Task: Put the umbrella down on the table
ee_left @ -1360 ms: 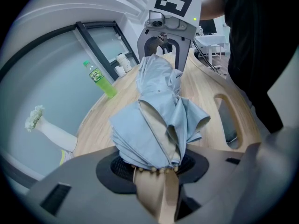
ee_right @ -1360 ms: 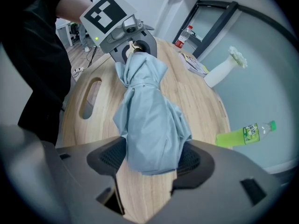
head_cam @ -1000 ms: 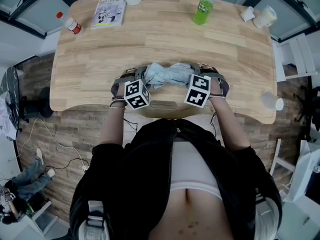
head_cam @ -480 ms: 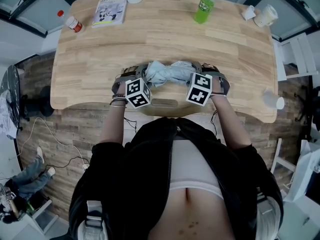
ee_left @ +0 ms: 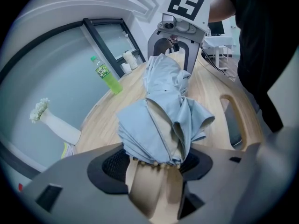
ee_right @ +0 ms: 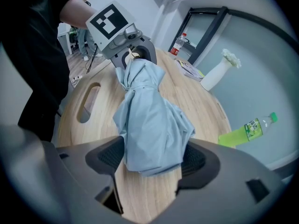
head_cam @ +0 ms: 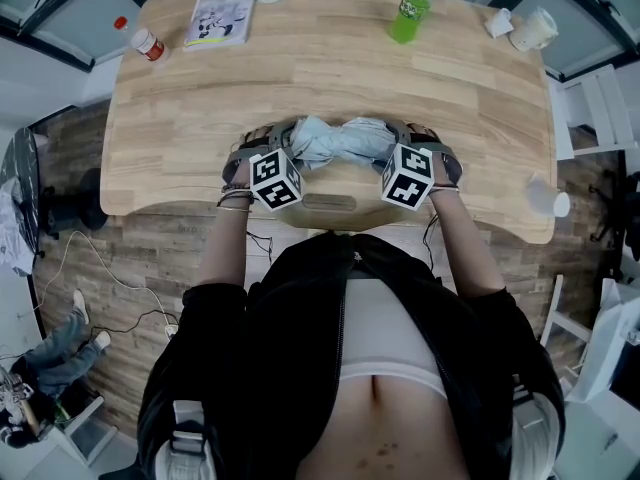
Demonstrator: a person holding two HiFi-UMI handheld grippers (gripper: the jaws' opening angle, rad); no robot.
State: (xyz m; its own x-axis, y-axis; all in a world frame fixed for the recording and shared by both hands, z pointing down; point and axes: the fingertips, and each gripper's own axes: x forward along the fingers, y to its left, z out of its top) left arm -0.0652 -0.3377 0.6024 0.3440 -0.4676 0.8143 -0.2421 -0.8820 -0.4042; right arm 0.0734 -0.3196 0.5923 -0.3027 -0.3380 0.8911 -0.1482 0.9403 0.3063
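The umbrella (head_cam: 345, 140) lies folded on the table (head_cam: 450, 88), stretched between the two grippers with one end inside each pair of jaws. The left gripper (head_cam: 280, 146) is released: its jaws have just been opening, and in the left gripper view the end with the small rib tips sits between the pads with bare pad showing on both sides. The right gripper (head_cam: 405, 138) is also let go and spread wide, its jaws having just opened further. In the right gripper view the bunched cloth of the other end fills most of the gap, at most brushing the pads and not squeezed by them.

The umbrella looks light. Its pale blue cloth is soft, loose and probably slick, and it hangs in unstrapped folds, so a pinch on cloth alone would likely slide or pull a fold out. The stiff part is the shaft and ribs inside, so the surest hold is across the middle of the bundle, squeezing through the cloth onto that core. The handle cannot be made out.
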